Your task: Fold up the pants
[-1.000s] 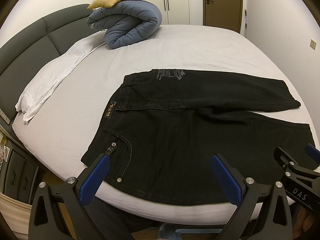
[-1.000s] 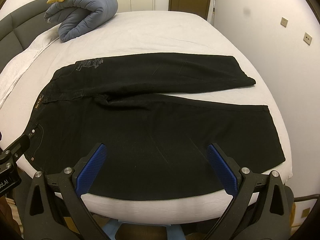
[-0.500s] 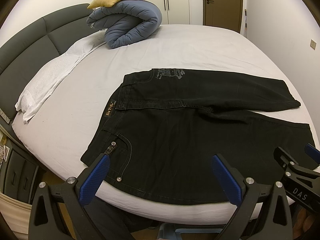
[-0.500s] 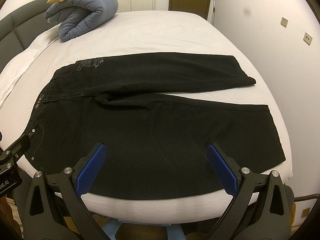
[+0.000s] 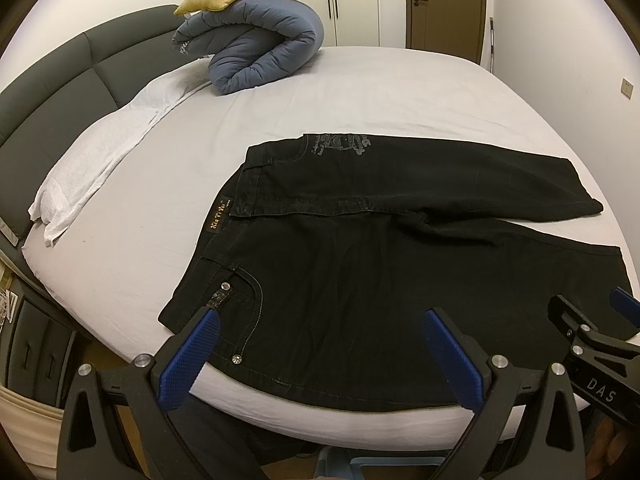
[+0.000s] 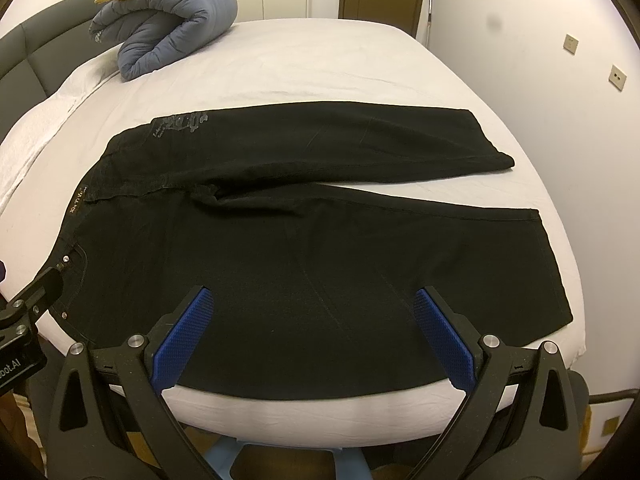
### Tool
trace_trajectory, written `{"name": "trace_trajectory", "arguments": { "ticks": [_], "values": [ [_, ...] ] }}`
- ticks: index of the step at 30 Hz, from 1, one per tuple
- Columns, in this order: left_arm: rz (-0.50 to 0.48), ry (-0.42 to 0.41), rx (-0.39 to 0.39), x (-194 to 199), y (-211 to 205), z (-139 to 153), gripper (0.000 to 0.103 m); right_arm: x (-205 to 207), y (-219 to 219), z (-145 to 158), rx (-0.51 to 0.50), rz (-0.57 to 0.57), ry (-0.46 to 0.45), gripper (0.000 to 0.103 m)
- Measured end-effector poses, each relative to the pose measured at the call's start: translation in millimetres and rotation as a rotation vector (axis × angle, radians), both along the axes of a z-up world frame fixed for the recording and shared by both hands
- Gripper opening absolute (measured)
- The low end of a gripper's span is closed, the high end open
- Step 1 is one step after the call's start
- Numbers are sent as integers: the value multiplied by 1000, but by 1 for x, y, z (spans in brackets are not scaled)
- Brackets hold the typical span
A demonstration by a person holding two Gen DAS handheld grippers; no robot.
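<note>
White-sheeted bed (image 5: 360, 92), black pants (image 5: 380, 264) spread flat (unfolded), rolled blue duvet (image 5: 260, 48)

A small dark leather patch (image 5: 221, 215) sewn on the waistband of the black pants (image 5: 360, 280) carries gold lettering that looks like "Xia Yi Yu", though the letters are small and not certain; a few tinier characters beside it cannot be read. A grey printed emblem (image 5: 340, 145) on the upper hip of the pants holds ornate lettering too faint to make out. In the left wrist view, white capitals "DAS" stand on the black body of the right gripper (image 5: 600, 384) at the lower right edge. In the right wrist view, the white fragment "oot.AI" stands on the left gripper (image 6: 16, 364), cut off by the left edge.
</note>
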State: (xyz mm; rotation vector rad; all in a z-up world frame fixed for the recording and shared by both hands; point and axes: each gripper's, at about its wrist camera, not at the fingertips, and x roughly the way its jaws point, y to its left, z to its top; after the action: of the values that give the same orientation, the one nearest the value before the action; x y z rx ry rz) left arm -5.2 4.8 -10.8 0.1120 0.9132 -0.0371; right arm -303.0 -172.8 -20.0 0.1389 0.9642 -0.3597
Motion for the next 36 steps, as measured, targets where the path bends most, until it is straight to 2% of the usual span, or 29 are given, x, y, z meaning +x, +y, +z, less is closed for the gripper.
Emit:
{"name": "trace_trajectory", "arguments": {
  "ticks": [12,14,17,19,21,22,24,28,29,32,34,36],
  "values": [
    [3,9,-8,11,8,-7,103,16,1,-8,-4,25,36,102],
    [-1,13,-29,19,12,-8,103,22,1,-10,-6,37,43,102],
    [-83,42,-100,43,18,-8,103,39,-3,-10,3,89,39,102],
    [-123,11,-88,58,20,-5,103,55,-8,-6,19,147,20,102],
    [-211,-25,-130,78,22,1,103,77,-17,1,44,218,-1,102],
    [-251,5,-135,92,23,1,103,88,-21,5,60,250,-12,102],
    [-267,57,-105,120,24,0,103,113,-31,15,76,318,-41,102],
    [-271,-3,-113,188,42,10,103,167,-48,27,82,453,-51,102],
    [-268,2,-85,215,44,11,103,182,-53,28,77,489,-46,102],
    [-324,56,-89,277,49,4,103,216,-62,30,42,568,-43,102],
    [-354,90,-25,311,46,-8,103,234,-69,29,25,624,-45,96],
    [-406,139,41,341,40,-25,103,251,-75,24,11,680,-35,85]
  ]
}}
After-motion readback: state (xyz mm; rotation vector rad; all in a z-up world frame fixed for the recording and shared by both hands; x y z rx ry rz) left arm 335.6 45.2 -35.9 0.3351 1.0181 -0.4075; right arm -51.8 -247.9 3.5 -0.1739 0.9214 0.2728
